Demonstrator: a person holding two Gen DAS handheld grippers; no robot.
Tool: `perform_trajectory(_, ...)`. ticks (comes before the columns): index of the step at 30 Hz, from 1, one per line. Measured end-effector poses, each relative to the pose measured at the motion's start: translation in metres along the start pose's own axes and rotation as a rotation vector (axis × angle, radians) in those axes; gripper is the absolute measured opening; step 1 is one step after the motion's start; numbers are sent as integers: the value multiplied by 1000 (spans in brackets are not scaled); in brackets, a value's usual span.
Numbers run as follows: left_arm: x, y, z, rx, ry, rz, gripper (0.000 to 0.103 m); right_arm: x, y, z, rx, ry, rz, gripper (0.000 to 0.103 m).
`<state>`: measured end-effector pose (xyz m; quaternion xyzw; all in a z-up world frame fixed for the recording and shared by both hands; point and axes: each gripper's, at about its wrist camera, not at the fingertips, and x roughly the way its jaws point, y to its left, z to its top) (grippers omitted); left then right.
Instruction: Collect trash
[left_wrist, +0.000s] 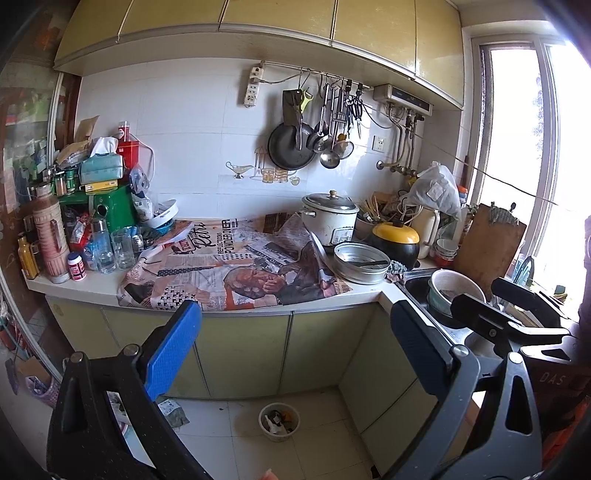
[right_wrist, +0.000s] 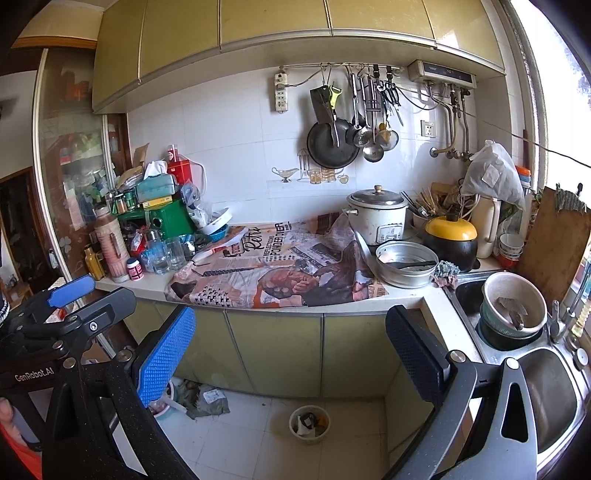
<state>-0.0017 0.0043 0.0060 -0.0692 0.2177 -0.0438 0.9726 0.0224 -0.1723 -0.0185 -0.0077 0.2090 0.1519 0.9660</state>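
- My left wrist camera looks forward between its fingers, from well back, at the counter.
- My right wrist camera faces the same way, nearer the sink.
- Both share the rice cooker and floor bowl.

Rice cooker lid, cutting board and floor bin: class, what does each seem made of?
Rice cooker lid: likely metal, dull grey sheen. Cutting board: wood, matte brown, worn surface. Floor bin: probably plastic, pale smooth rim; hard to confirm.
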Motion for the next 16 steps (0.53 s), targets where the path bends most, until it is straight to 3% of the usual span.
perform_trajectory(16,16,0,1,-1,19,6,103,12,-5,0,15,17,9,102)
